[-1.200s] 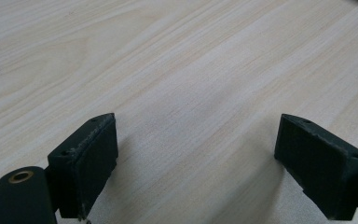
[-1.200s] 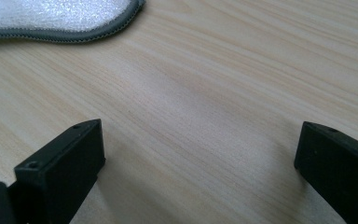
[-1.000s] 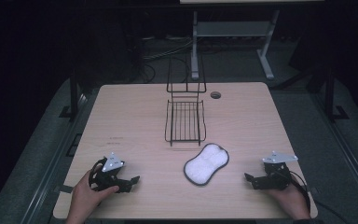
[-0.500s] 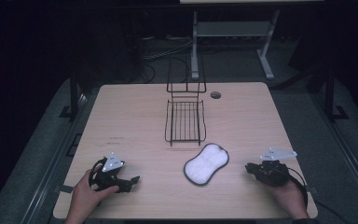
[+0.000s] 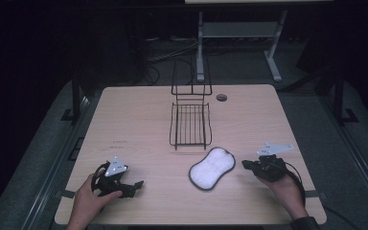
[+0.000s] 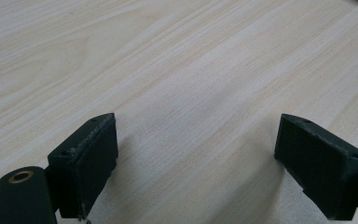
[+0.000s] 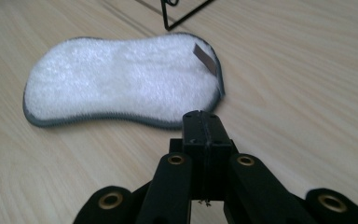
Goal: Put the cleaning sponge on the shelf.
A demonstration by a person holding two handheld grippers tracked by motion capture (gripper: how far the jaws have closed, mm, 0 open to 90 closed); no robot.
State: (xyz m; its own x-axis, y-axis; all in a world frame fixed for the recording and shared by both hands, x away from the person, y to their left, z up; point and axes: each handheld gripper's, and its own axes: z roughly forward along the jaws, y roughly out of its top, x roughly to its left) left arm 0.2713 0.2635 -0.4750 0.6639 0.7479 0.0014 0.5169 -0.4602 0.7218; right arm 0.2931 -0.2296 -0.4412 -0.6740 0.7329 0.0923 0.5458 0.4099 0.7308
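Note:
A white fluffy pad with a grey rim (image 5: 212,168) lies flat on the wooden table (image 5: 134,124), in front of a black wire rack (image 5: 190,122). My right gripper (image 5: 245,164) hovers just right of the pad and points at it. In the right gripper view its jaws have just closed; the gripper (image 7: 206,119) is shut with nothing between them, and the pad (image 7: 121,79) lies a little beyond the tips. My left gripper (image 5: 136,184) rests near the front left of the table. It stands open (image 6: 196,135) over bare wood.
The wire rack has an upright back frame and stands mid-table. A round cable hole (image 5: 221,97) sits behind it to the right. Dark floor and a white stand's legs (image 5: 201,52) lie past the far edge.
My right hand has lifted a little and shifted away from the front edge, toward the pad. The left hand, the pad and the rack have stayed put.

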